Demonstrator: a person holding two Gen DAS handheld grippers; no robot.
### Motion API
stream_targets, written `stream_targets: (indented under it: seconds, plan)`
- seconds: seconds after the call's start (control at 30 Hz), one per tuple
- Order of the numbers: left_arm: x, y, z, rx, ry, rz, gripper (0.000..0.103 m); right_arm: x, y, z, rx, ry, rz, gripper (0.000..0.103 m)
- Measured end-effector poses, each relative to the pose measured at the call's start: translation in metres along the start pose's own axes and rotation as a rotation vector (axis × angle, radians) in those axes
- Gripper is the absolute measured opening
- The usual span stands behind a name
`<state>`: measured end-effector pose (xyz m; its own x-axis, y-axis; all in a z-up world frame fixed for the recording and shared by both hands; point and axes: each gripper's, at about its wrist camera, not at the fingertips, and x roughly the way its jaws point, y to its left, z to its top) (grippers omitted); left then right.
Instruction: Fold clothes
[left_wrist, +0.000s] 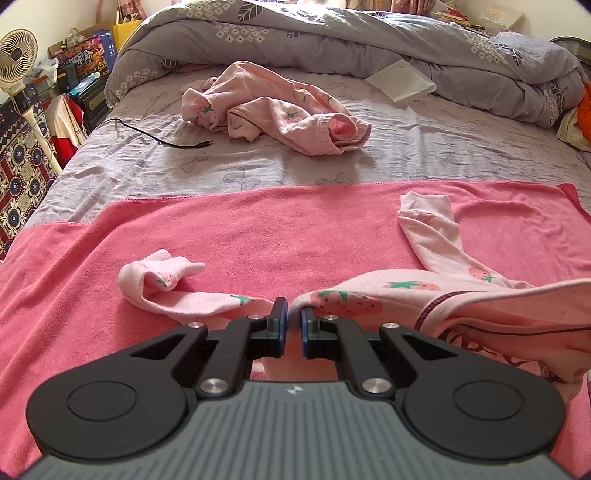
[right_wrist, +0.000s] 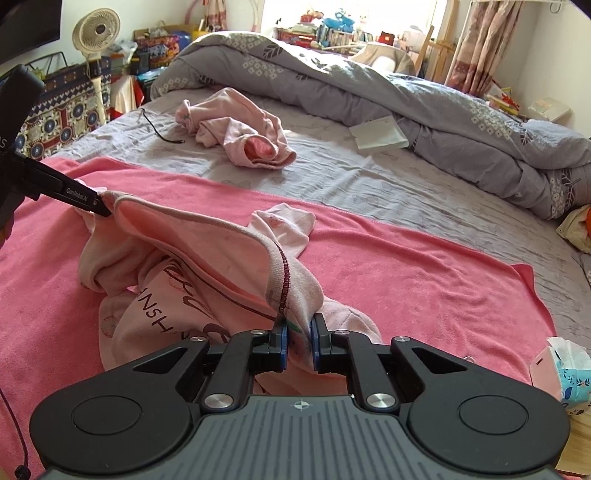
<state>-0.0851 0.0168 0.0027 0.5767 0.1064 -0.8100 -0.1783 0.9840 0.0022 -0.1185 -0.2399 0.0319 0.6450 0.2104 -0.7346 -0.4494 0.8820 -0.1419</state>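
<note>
A pale pink strawberry-print top (left_wrist: 373, 299) (right_wrist: 207, 266) lies on a pink towel (left_wrist: 258, 236) (right_wrist: 406, 280) spread on the bed. My left gripper (left_wrist: 294, 314) is shut on the top's hem edge; it shows in the right wrist view (right_wrist: 105, 210) at the far left, holding that edge up. My right gripper (right_wrist: 297, 332) is shut on the other end of the same edge, by a dark red seam. The edge hangs stretched between both grippers. Two sleeves (left_wrist: 432, 225) (left_wrist: 166, 284) rest on the towel. A second crumpled pink garment (left_wrist: 273, 107) (right_wrist: 240, 129) lies farther back.
A grey duvet (left_wrist: 351, 40) (right_wrist: 369, 96) is bunched along the bed's far side. A white booklet (left_wrist: 402, 79) (right_wrist: 378, 134) and a black cable (left_wrist: 159, 138) (right_wrist: 162, 134) lie on the sheet. A tissue box (right_wrist: 561, 365) sits at right. A fan (left_wrist: 18, 55) stands left.
</note>
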Motion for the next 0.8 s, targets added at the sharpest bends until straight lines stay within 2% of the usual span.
stream_targets:
  seconds: [0.33, 0.57, 0.8]
  plan:
    - [-0.006, 0.0, -0.009, -0.004, 0.002, 0.016, 0.006, -0.006, 0.002, -0.005, -0.002, -0.007, -0.01, 0.013]
    - [-0.013, 0.002, -0.003, -0.011, -0.024, 0.029, 0.006, -0.015, -0.009, 0.002, 0.005, -0.075, -0.061, 0.011]
    - [-0.018, -0.001, -0.002, 0.012, -0.022, 0.025, 0.006, -0.001, -0.013, 0.001, -0.059, 0.015, -0.001, 0.014]
